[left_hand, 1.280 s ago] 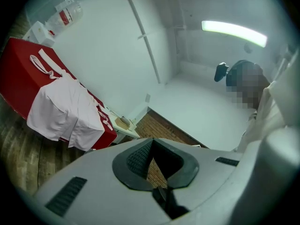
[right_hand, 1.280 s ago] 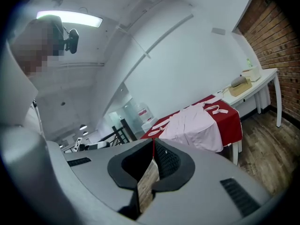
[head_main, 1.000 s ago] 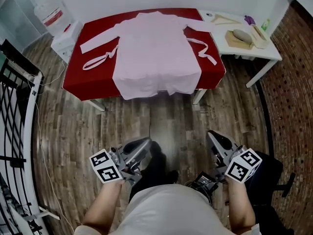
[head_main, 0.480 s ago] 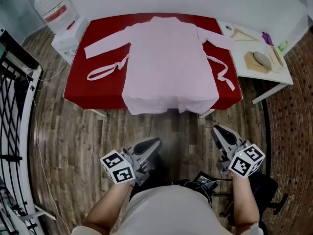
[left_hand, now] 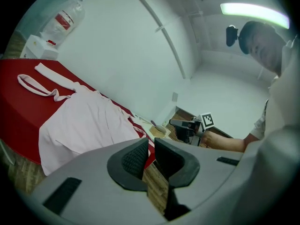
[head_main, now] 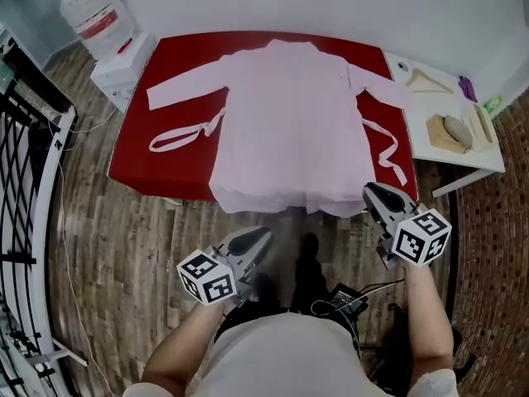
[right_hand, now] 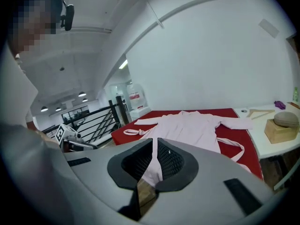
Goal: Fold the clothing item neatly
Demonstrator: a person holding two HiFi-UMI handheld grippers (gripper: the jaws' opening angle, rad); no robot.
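Note:
A pale pink robe lies spread flat, collar away from me, on a red table. Its sleeves stretch out to both sides and its hem hangs over the near edge. The belt trails in a loop at the left and in a strip at the right. My left gripper hangs over the floor short of the table, shut and empty. My right gripper is shut and empty too, just off the hem's right corner. The left gripper view shows the robe past its jaws. The right gripper view shows the robe beyond its jaws.
A white side table adjoins the red one at the right, bearing a wooden hanger and a block with a stone-like lump. A water bottle on a white stand sits far left. Black railing lines the left edge.
Both grippers have travelled forward toward the table, which now looms larger. The right one has arrived at the near right corner by the hem. Neither holds anything.

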